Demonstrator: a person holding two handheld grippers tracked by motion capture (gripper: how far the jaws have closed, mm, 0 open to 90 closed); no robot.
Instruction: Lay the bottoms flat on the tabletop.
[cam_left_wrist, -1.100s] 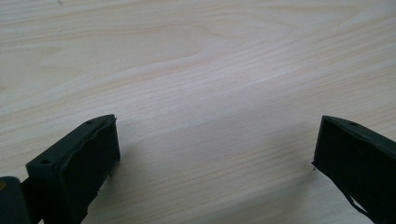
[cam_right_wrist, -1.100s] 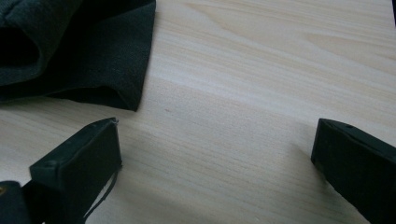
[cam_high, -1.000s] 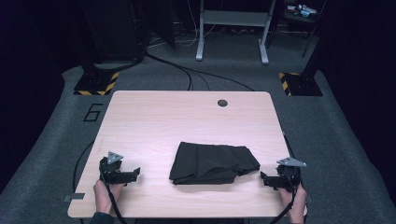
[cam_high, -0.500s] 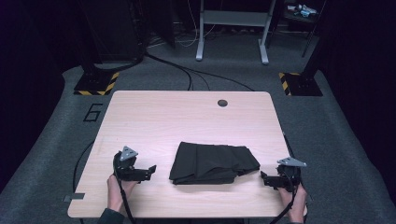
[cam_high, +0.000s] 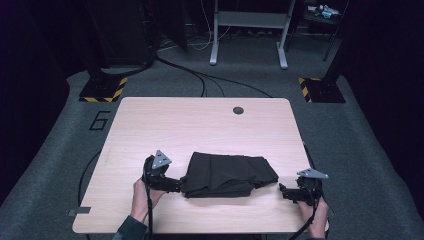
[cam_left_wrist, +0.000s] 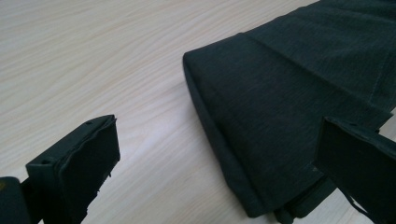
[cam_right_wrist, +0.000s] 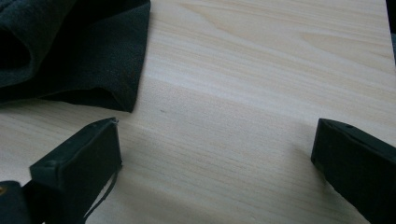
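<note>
The folded cloth (cam_high: 227, 174) just ahead of the left gripper (cam_left_wrist: 219, 163) is a dark, matt fabric with a fine woven grain and stitched seams, lying on a table (cam_high: 200, 125) of pale, smooth wood-grain laminate with a faint sheen, while the gripper's pads (cam_left_wrist: 93, 154) look like matt black foam.

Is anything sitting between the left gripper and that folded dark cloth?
Nothing visible does. The left gripper is open at the folded dark cloth, whose near corner lies between its jaws, with bare table beside it.
</note>
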